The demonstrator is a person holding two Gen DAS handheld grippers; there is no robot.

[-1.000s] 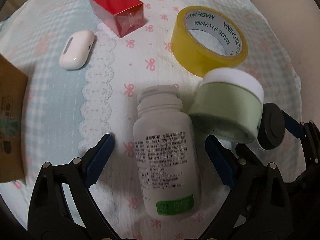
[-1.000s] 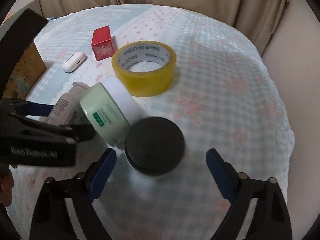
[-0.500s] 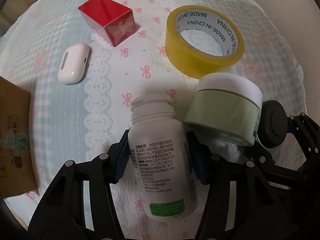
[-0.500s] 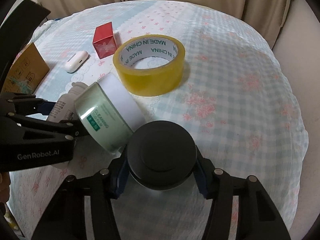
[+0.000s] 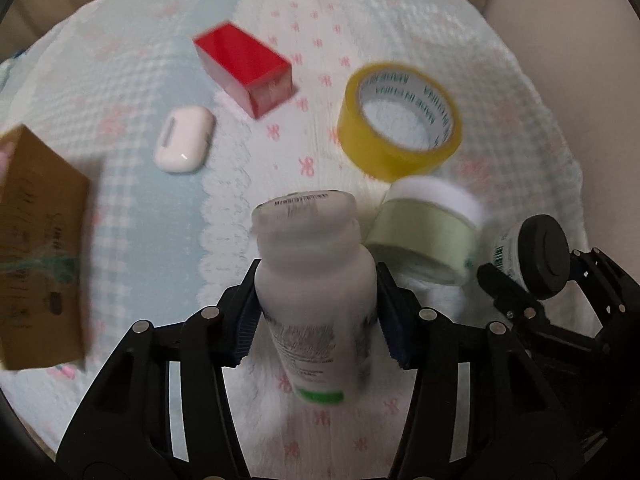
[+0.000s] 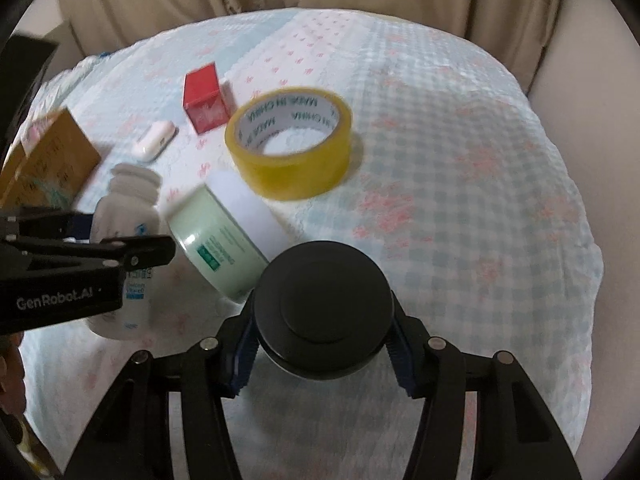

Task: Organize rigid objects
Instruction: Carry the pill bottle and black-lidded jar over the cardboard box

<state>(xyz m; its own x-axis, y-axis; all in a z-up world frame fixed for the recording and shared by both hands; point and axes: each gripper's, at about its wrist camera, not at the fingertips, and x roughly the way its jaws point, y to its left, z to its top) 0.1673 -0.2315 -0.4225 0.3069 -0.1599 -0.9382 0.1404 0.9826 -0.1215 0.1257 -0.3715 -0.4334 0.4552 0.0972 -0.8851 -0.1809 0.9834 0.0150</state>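
My left gripper (image 5: 316,312) is shut on a white pill bottle (image 5: 312,276) and tilts it up off the cloth; the bottle also shows in the right wrist view (image 6: 126,216). My right gripper (image 6: 322,340) is shut on a black-lidded jar (image 6: 322,308), which also shows in the left wrist view (image 5: 540,254). A pale green jar with a white lid (image 6: 228,236) lies on its side between the two, also in the left wrist view (image 5: 428,228).
A yellow tape roll (image 6: 290,144), a red box (image 6: 204,98), a white earbud case (image 6: 154,140) and a brown cardboard box (image 6: 44,160) sit on the round table's checked cloth (image 6: 460,160). A curtain hangs behind.
Both grippers closed on their objects a second ago. Since then the left one has raised the pill bottle from lying flat, and the right one has lifted the black-lidded jar slightly.
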